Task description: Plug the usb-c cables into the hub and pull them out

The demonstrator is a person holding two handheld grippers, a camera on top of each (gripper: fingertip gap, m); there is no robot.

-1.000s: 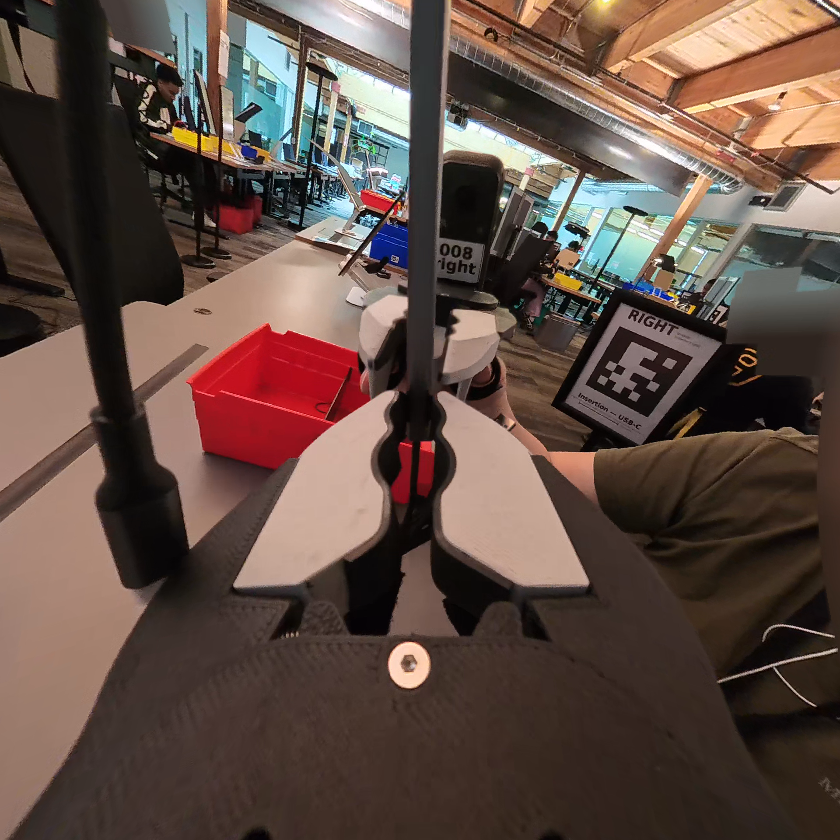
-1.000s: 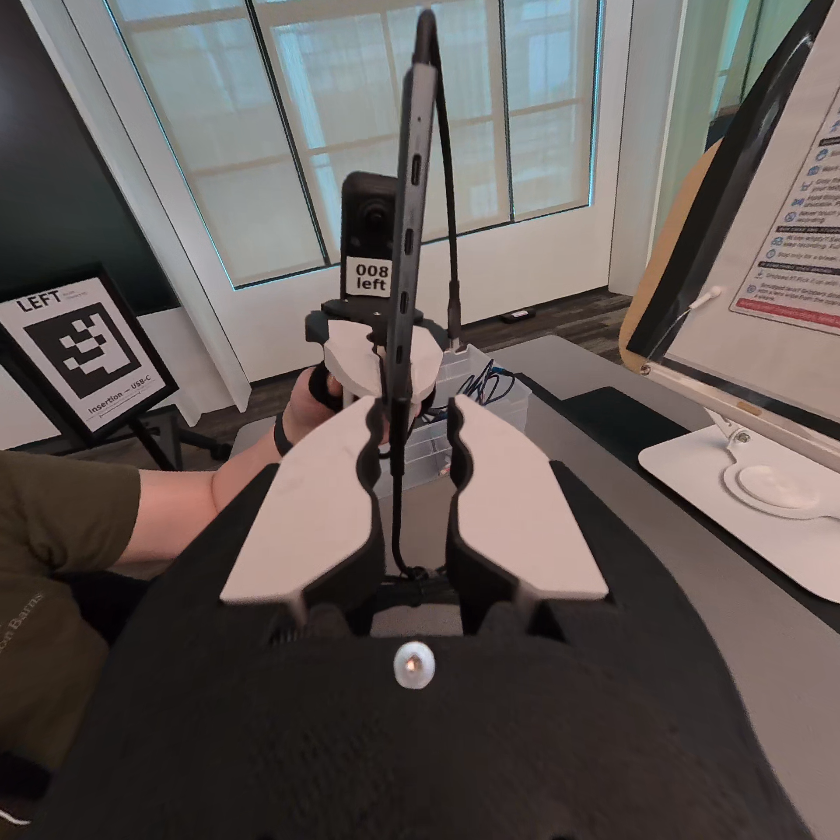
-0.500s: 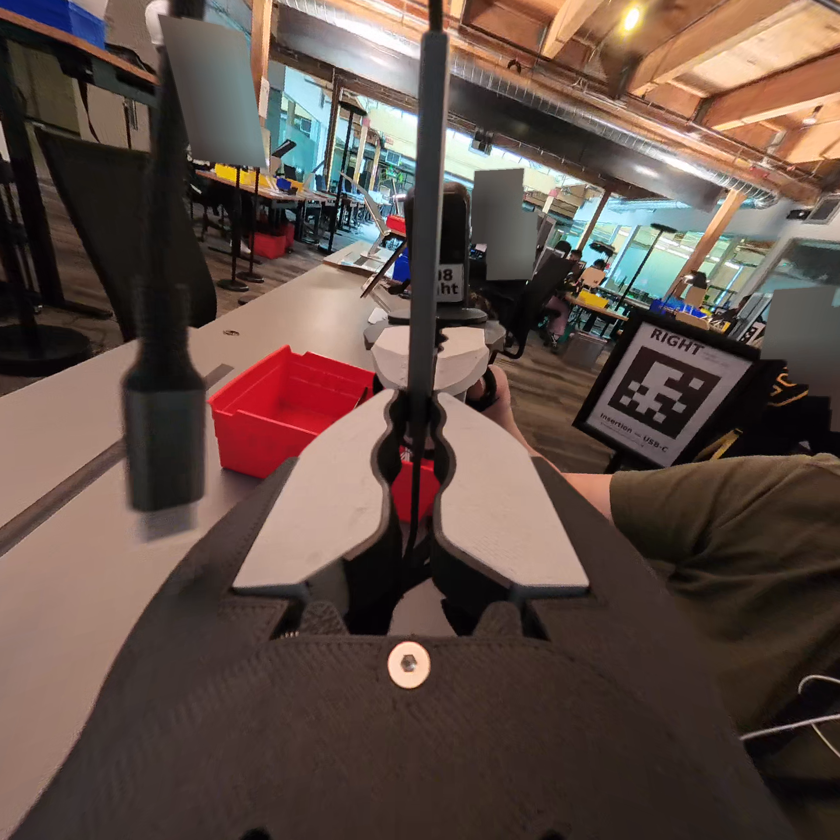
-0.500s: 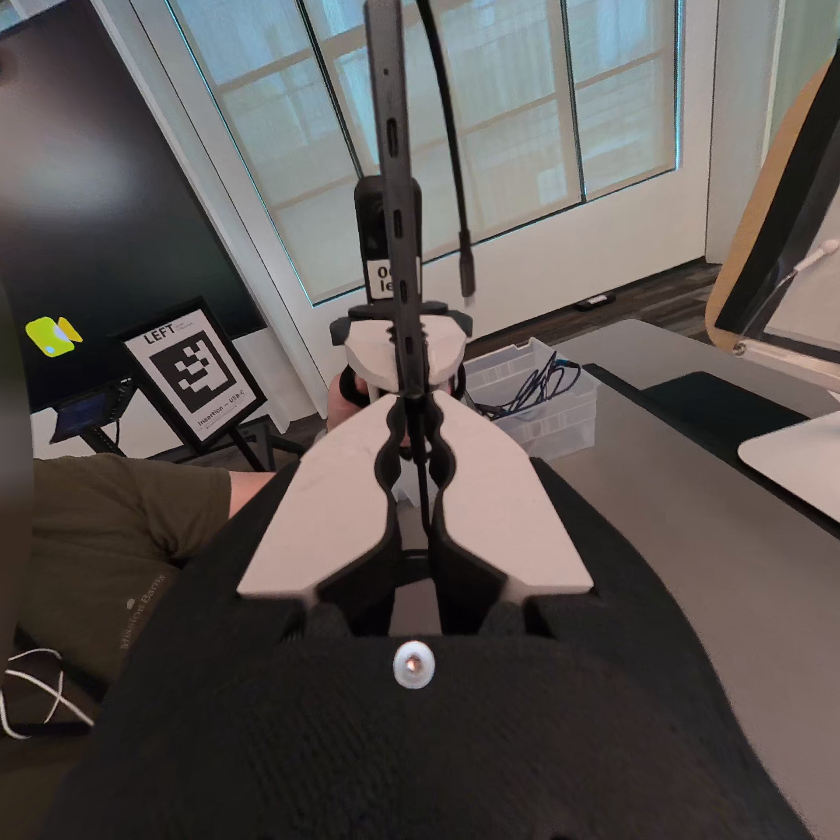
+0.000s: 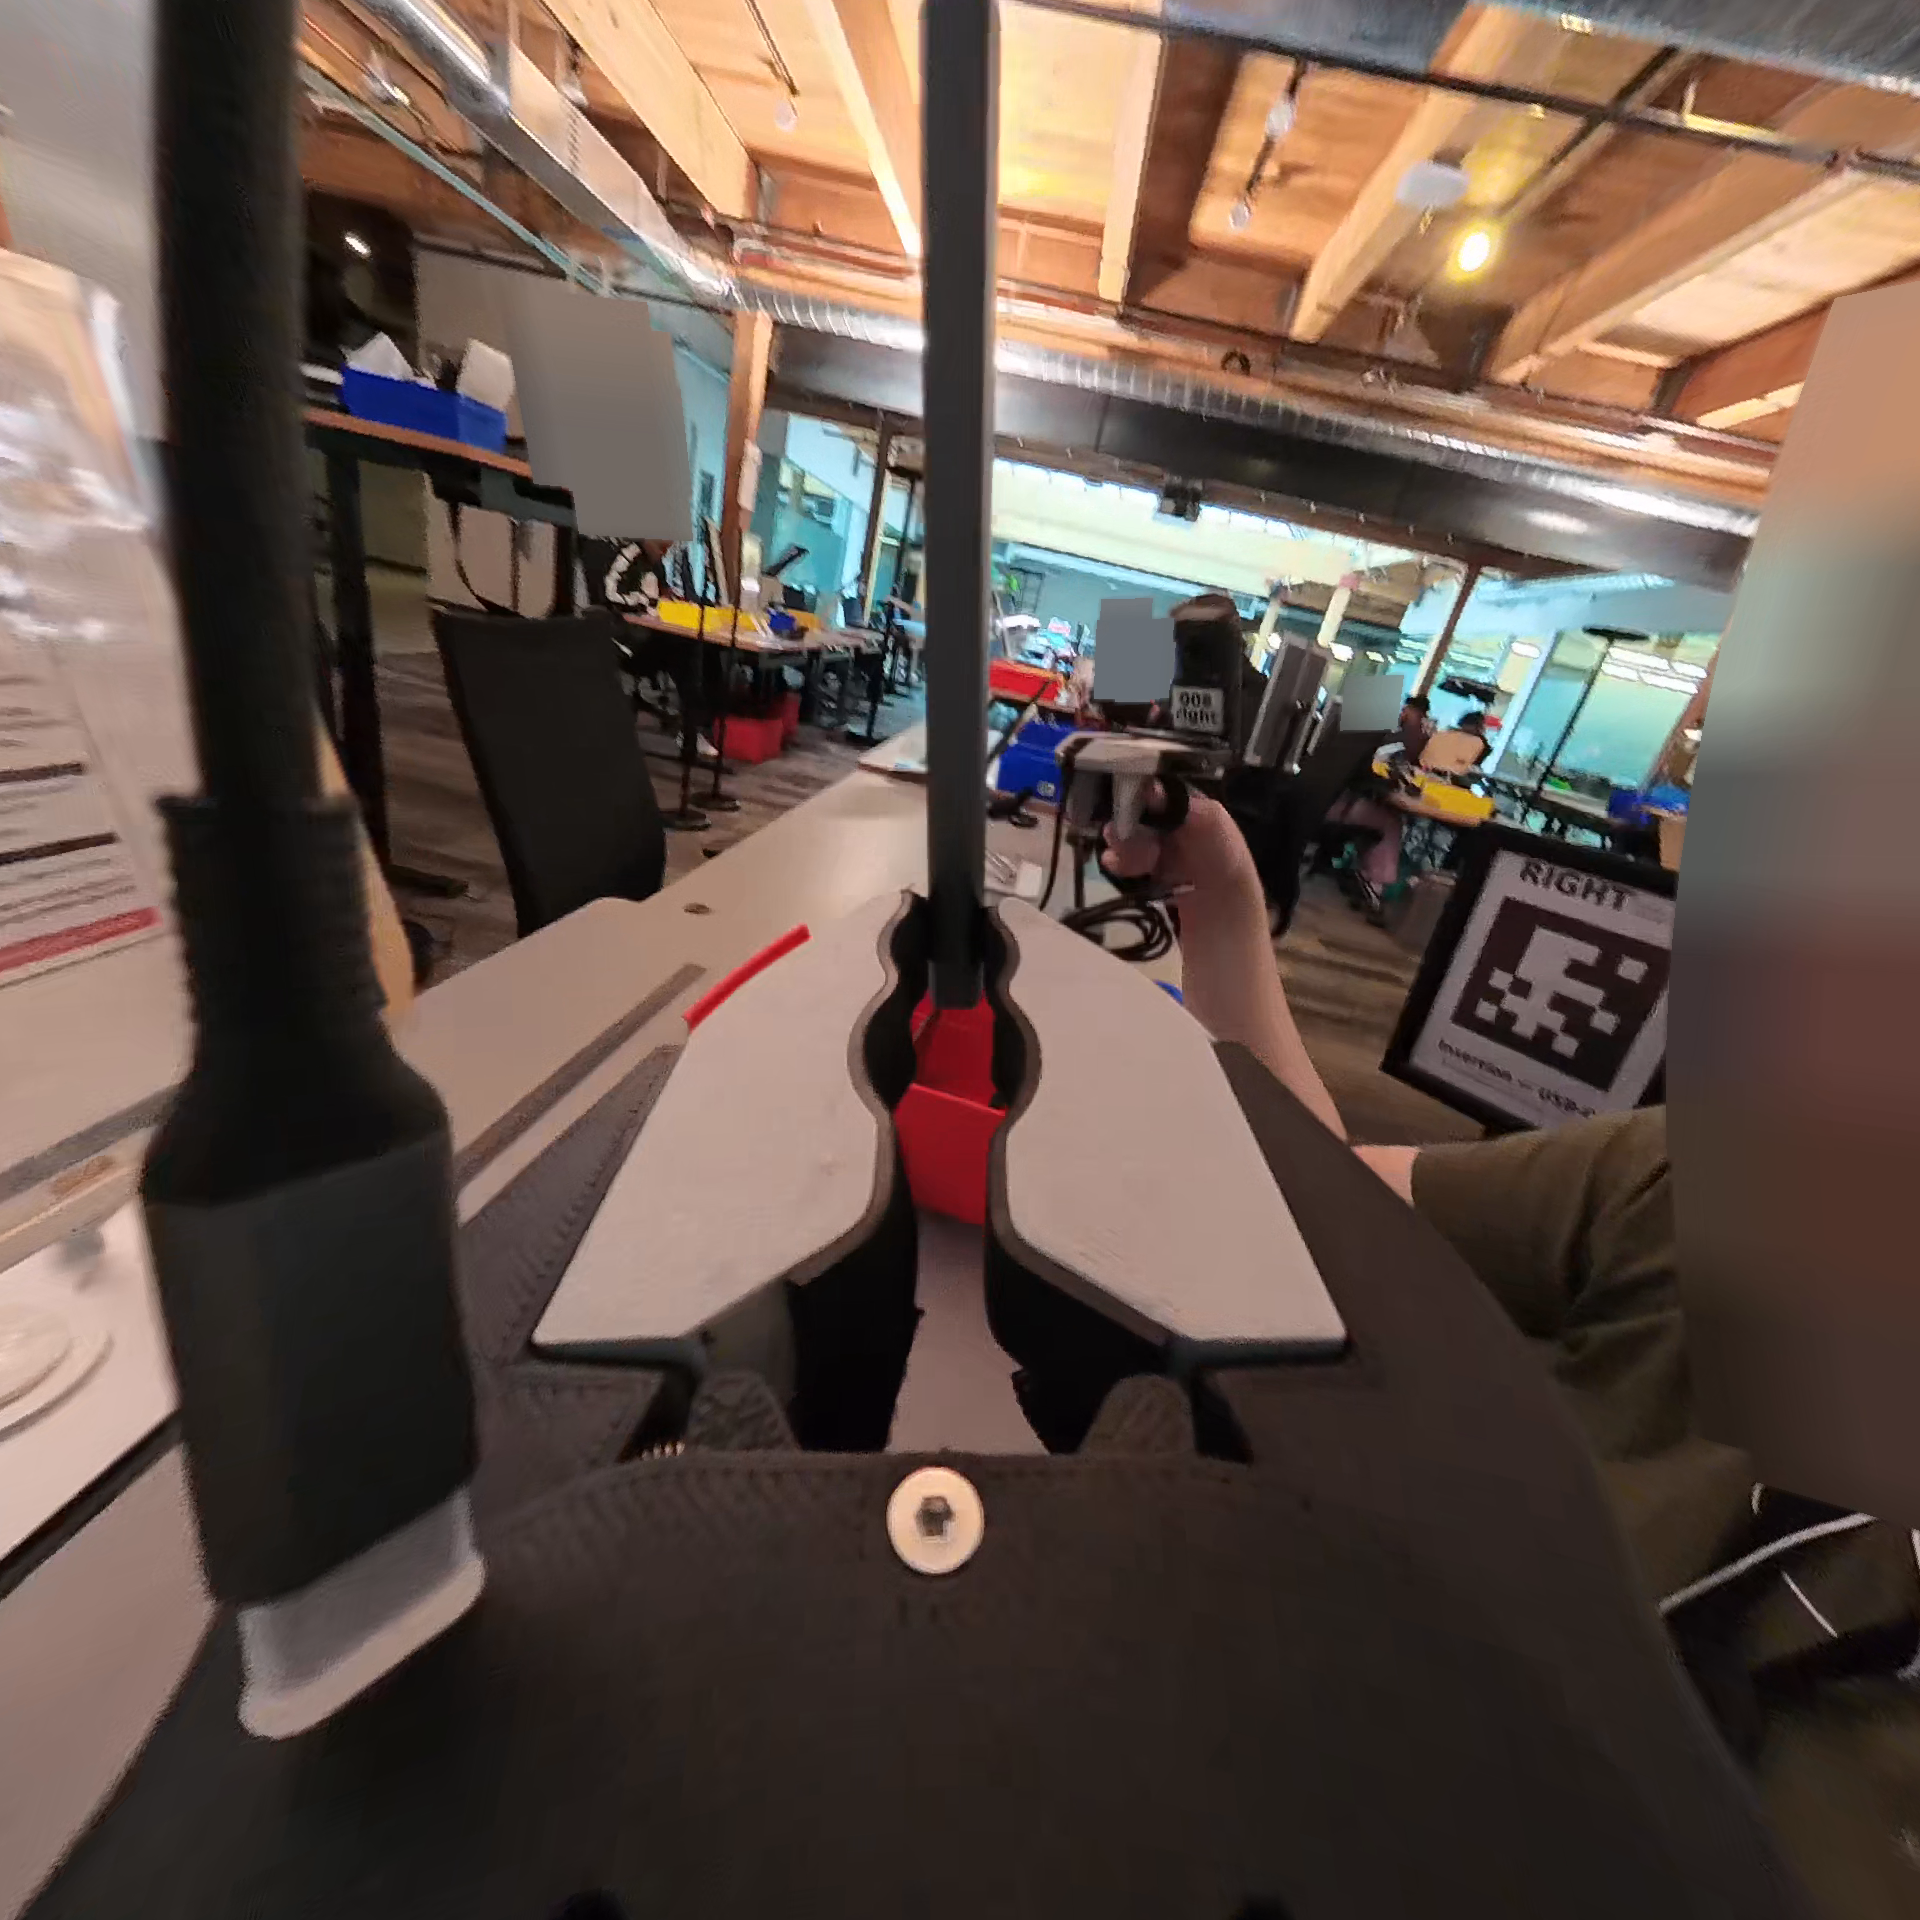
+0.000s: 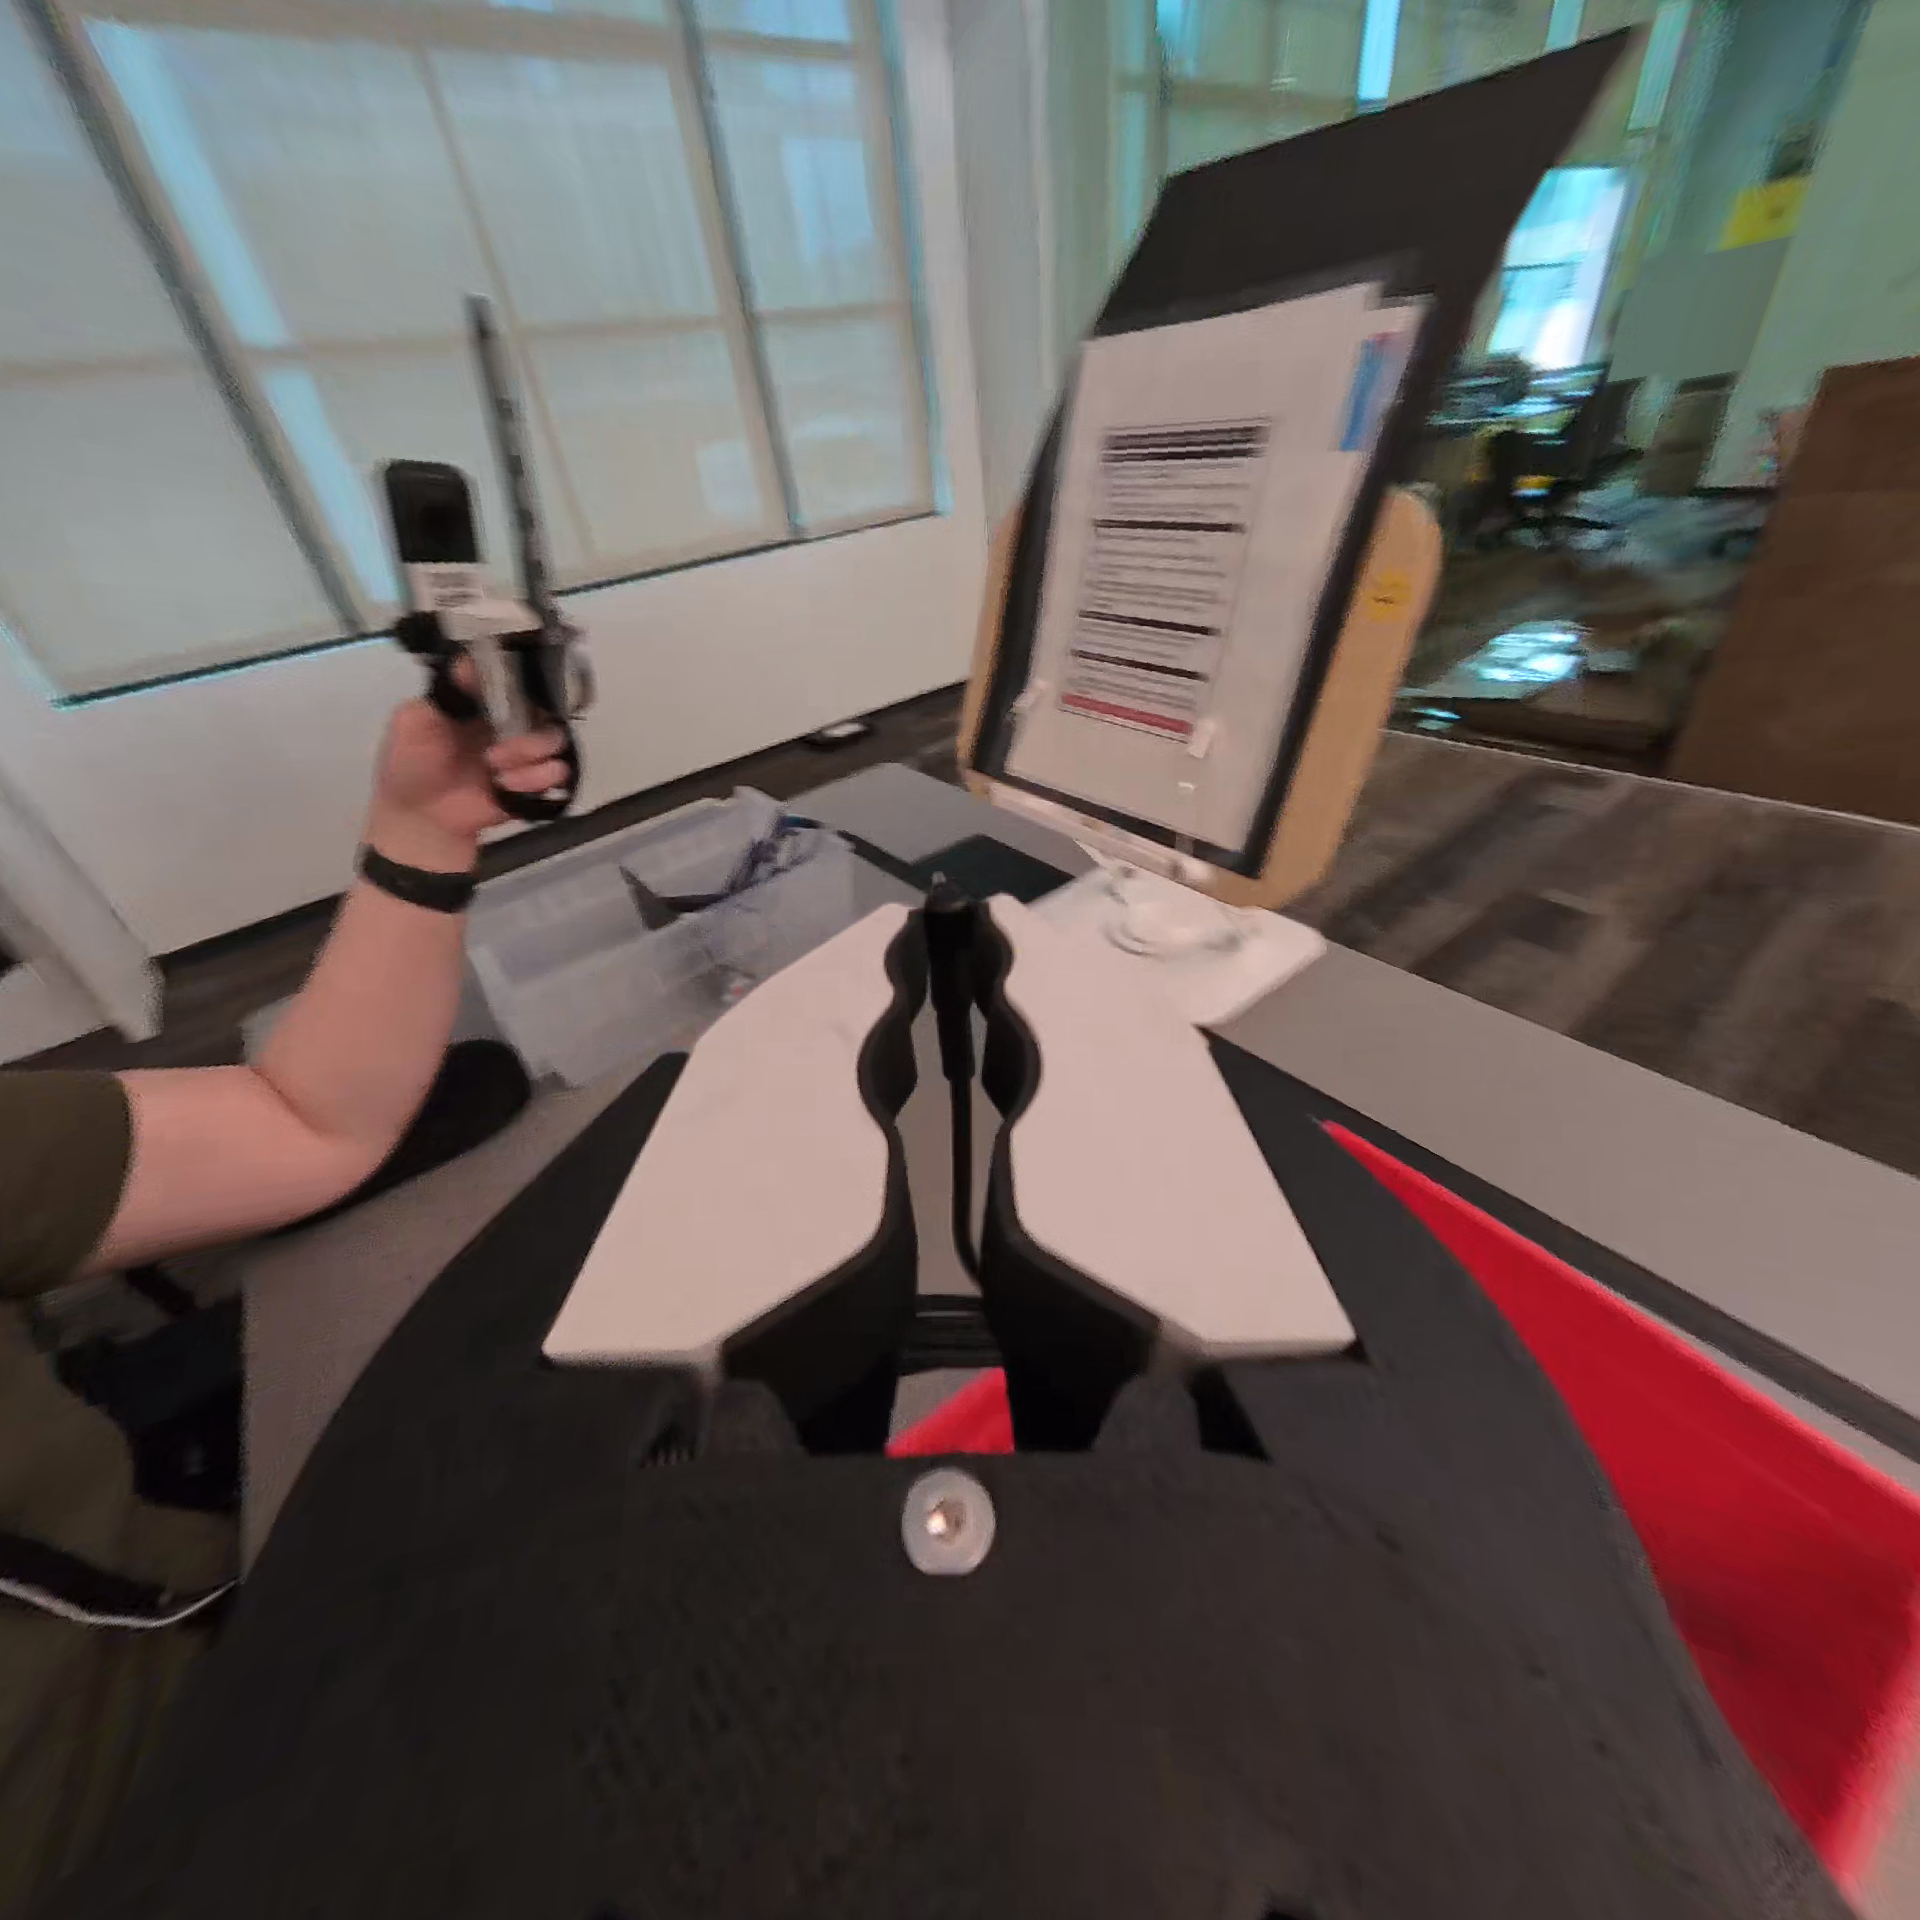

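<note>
1. The table (image 5: 790, 883) is grey; a red bin (image 5: 951, 1122) on it shows in the left wrist view only as a slice between the fingers and a thin rim, while the right wrist view has it as a large blurred red wedge at lower right.
2. The left gripper (image 5: 956, 940) has its jaws closed on the lower end of the hub (image 5: 958, 499), a thin dark bar standing upright whose top is cut off by the frame. The right wrist view shows this same hub whole, raised well above the table and far to the left.
3. The hub's own cable hangs down close to the left camera and ends in a free plug (image 5: 322, 1382), large and soft with blur.
4. The right gripper (image 6: 951, 940) has its jaws closed on the plug of a usb-c cable (image 6: 951, 997); its cord runs back between the fingers. The plug tip points away, hard to make out.
5. The two grippers are well apart; the held plug is out of the hub.
</note>
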